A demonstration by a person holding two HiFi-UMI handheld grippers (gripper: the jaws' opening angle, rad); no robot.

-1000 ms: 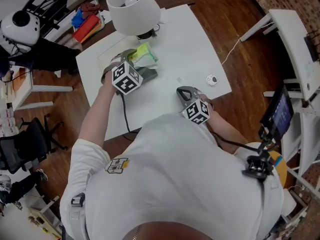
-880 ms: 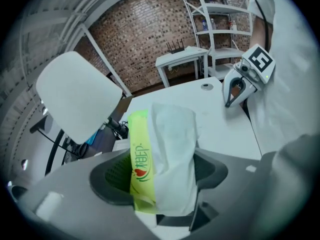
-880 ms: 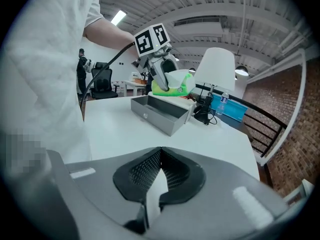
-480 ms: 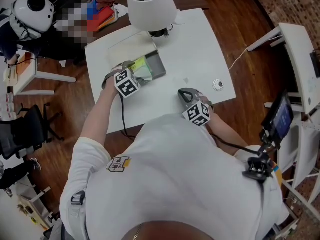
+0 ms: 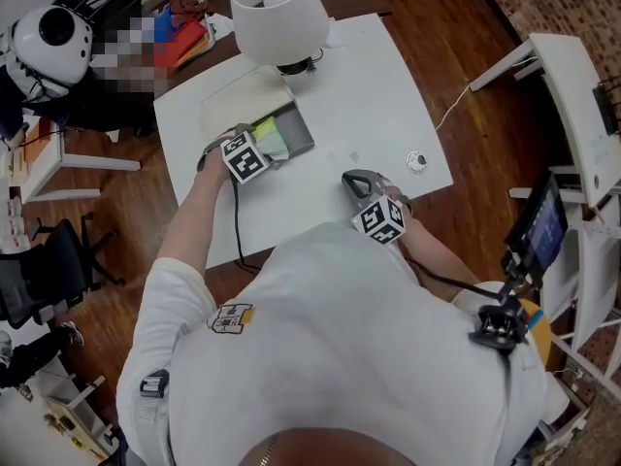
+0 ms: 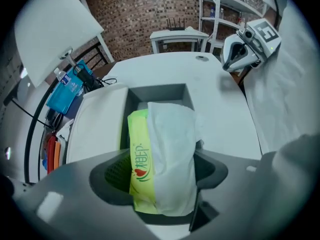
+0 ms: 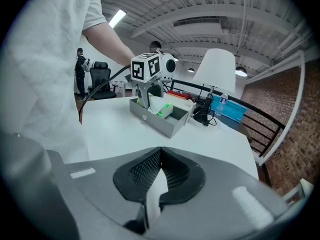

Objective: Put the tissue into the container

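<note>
Between left tool (image 6: 160, 178) jaws: tissue pack (image 6: 162, 149).

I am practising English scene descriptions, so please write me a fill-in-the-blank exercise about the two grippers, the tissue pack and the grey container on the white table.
1. The left gripper is shut on a yellow-green plastic pack of white ___.
2. That pack points into the open grey rectangular container, which stands on the white ___.
3. The right gripper, apart from the container, pinches a small ___ scrap.

Missing words: tissues; table; white.
</note>
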